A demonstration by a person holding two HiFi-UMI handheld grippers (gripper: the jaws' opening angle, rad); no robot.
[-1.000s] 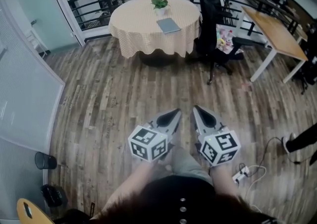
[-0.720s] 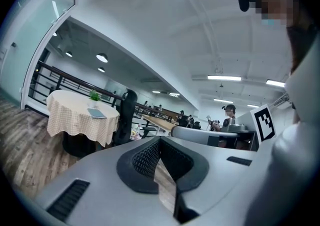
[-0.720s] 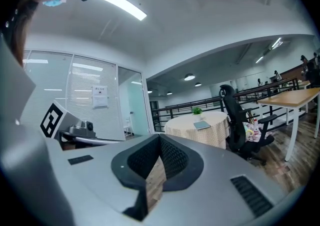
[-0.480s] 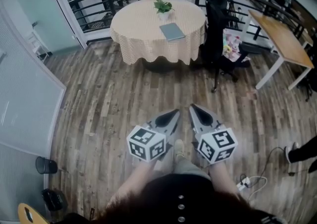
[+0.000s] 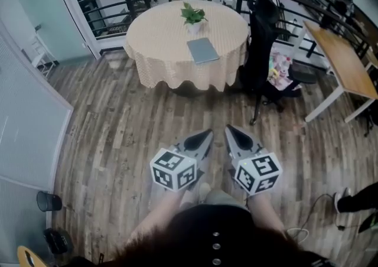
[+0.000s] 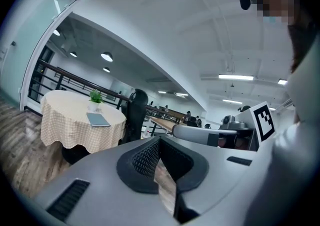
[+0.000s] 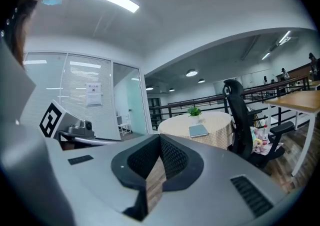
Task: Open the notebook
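A grey-blue notebook [image 5: 202,50] lies closed on a round table under a cream checked cloth [image 5: 171,41], far ahead of me across the wooden floor. The left gripper view shows the notebook [image 6: 98,119] small and distant, and so does the right gripper view [image 7: 198,130]. My left gripper [image 5: 207,136] and right gripper [image 5: 231,131] are held side by side at waist height, pointing toward the table. Both have their jaws together with nothing between them [image 6: 160,139] [image 7: 160,139]. Neither is near the notebook.
A potted plant [image 5: 194,15] stands on the table behind the notebook. A black office chair [image 5: 263,35] sits right of the table, with a wooden desk [image 5: 345,68] further right. A glass wall [image 5: 23,124] runs along the left. A cable [image 5: 307,233] lies on the floor.
The table and notebook have come closer and lower in the head view as I walk forward. Both grippers stay shut and side by side.
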